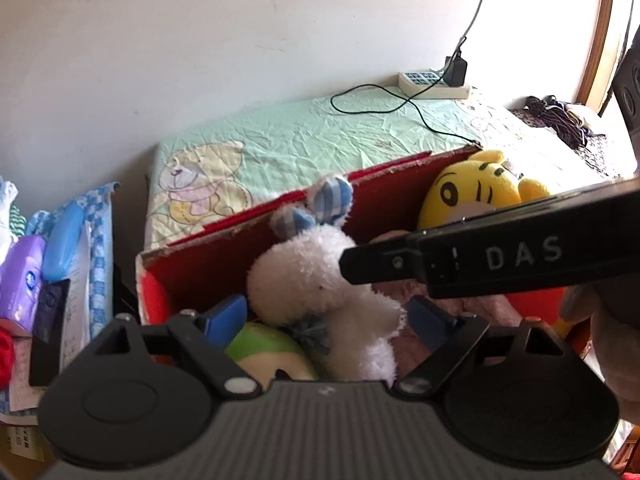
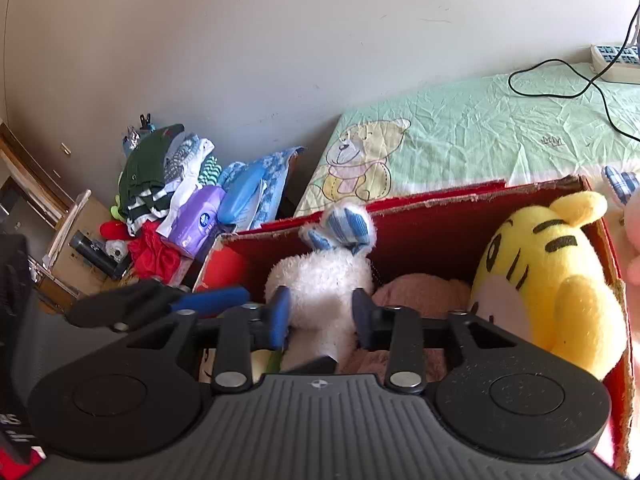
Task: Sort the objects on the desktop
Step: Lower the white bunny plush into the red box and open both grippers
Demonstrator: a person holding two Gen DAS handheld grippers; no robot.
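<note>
A white plush rabbit (image 1: 316, 280) with blue checked ears stands in a red cardboard box (image 1: 240, 232). In the right wrist view my right gripper (image 2: 322, 316) is shut on the rabbit (image 2: 320, 280), its blue fingers pressing into the body. My left gripper (image 1: 328, 318) is open, its fingers (image 1: 224, 316) wide apart on either side of the rabbit. The right gripper's black body (image 1: 500, 256) crosses the left wrist view. A yellow tiger plush (image 2: 548, 280) fills the right end of the box (image 2: 440, 200). A pink plush (image 2: 424, 288) lies under them.
A green and cream plush (image 1: 272, 348) lies low in the box. Behind it is a bed with a green bear-print sheet (image 2: 500, 128), a power strip (image 1: 432, 82) and a black cable (image 1: 400, 104). Left of the box are clothes (image 2: 160, 172), a purple tissue pack (image 2: 200, 220) and a blue case (image 2: 244, 196).
</note>
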